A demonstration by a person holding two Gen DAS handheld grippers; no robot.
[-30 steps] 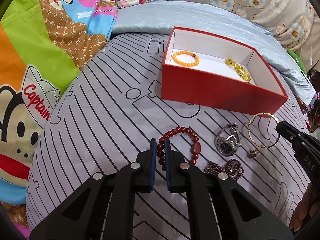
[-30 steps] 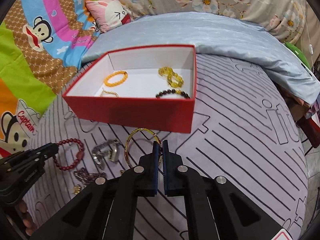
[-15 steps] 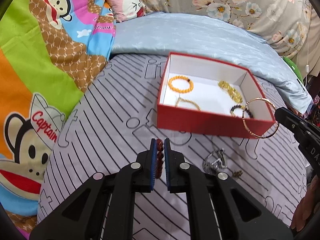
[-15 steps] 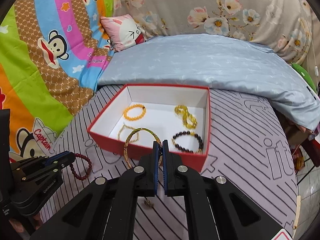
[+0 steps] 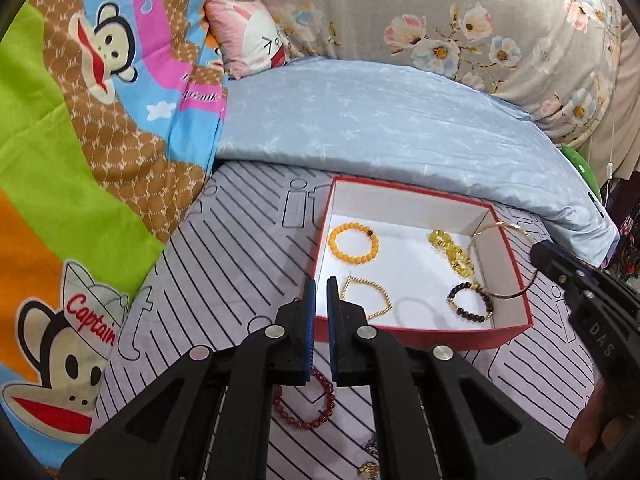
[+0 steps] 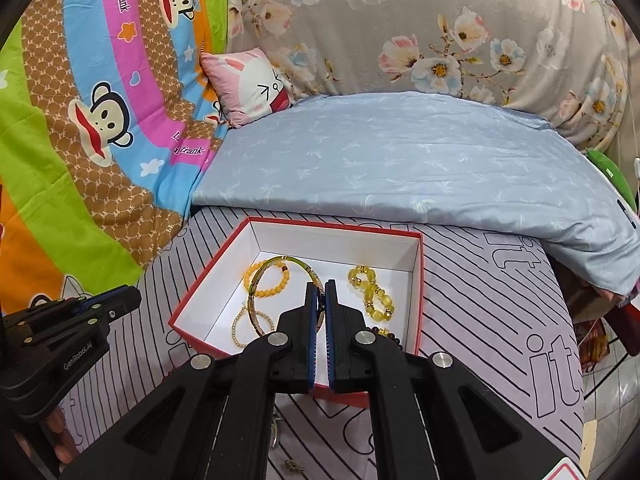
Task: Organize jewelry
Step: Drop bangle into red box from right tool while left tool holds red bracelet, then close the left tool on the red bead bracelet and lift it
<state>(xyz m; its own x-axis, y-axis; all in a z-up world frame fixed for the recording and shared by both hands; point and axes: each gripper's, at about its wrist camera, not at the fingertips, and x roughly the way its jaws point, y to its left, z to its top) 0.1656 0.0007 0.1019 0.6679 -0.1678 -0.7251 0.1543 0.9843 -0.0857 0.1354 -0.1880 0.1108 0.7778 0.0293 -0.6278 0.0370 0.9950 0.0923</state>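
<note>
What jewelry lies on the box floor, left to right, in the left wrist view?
Orange bead bracelet → gold chain bracelet → yellow crystal bracelet. The dark bead bracelet sits below the crystal one, so its order is unclear.

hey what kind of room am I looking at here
Most likely a bedroom: the work surface is a bed with a striped sheet, a folded blue quilt and a pink cartoon pillow behind it. A red box of jewelry sits on the sheet.
</note>
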